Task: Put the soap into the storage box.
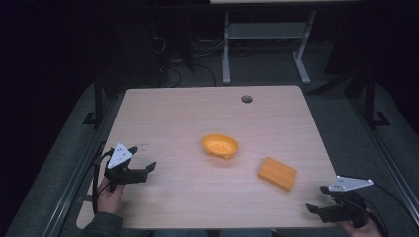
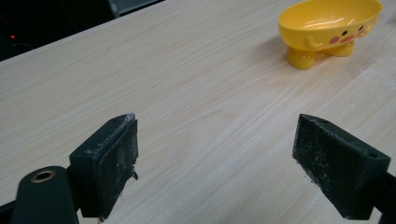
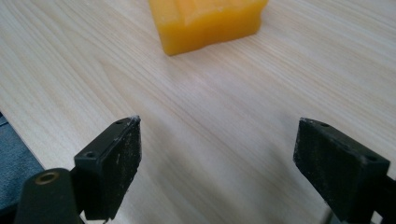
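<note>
A yellow footed dish [image 1: 220,145] with a small face on its side stands near the middle of the wooden table [image 1: 197,113]. Right of it lies an orange block [image 1: 277,173]. My left gripper [image 1: 144,158] sits open at the table's front left, aimed toward the dish. In the left gripper view the dish [image 2: 329,28] is far ahead at the upper right, with bare wood between the jaws of the left gripper [image 2: 215,149]. My right gripper [image 1: 316,198] is open at the front right corner. In the right gripper view the block [image 3: 208,21] lies ahead, beyond the open right gripper [image 3: 217,149].
A round cable hole [image 1: 246,98] is near the table's far edge. Behind the table stand the white legs of another desk [image 1: 227,49] amid cables on the dark floor. The table's front edge [image 3: 18,135] runs close beside the right gripper.
</note>
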Demonstrator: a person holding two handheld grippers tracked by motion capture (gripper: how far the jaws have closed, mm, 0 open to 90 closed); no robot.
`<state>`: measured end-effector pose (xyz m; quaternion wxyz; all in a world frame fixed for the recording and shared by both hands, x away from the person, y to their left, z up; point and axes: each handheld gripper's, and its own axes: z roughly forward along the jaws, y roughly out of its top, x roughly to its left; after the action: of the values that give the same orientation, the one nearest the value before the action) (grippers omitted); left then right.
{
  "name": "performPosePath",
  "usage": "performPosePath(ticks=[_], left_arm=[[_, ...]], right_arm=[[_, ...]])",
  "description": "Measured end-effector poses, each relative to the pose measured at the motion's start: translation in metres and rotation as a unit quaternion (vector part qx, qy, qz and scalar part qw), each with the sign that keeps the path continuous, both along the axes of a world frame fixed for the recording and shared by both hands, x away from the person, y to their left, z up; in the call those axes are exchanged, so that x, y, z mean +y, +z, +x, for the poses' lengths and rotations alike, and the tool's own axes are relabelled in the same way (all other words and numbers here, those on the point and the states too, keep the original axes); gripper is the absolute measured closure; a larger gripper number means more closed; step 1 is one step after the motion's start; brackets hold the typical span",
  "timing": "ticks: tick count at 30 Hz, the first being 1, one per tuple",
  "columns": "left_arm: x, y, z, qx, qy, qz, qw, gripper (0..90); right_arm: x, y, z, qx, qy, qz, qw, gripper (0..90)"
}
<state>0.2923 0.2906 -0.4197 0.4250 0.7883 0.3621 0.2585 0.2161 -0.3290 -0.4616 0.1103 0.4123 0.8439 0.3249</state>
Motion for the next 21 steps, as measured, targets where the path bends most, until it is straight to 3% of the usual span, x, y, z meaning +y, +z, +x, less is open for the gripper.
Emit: performPosePath(ticks=[8,21], left_arm=[[-0.001,0.0,0.0,-0.001,-0.002,0.0,1.0,13.4],[0.0,0.0,0.001,-0.001,-0.001,0.001,1.0,13.4]], right_arm=[[0.007,0.005,0.009,0.008,0.016,-0.009,0.9998,14.7],[0.024,0.028,0.034,0.016,0.051,-0.028,0.9982,14.3]])
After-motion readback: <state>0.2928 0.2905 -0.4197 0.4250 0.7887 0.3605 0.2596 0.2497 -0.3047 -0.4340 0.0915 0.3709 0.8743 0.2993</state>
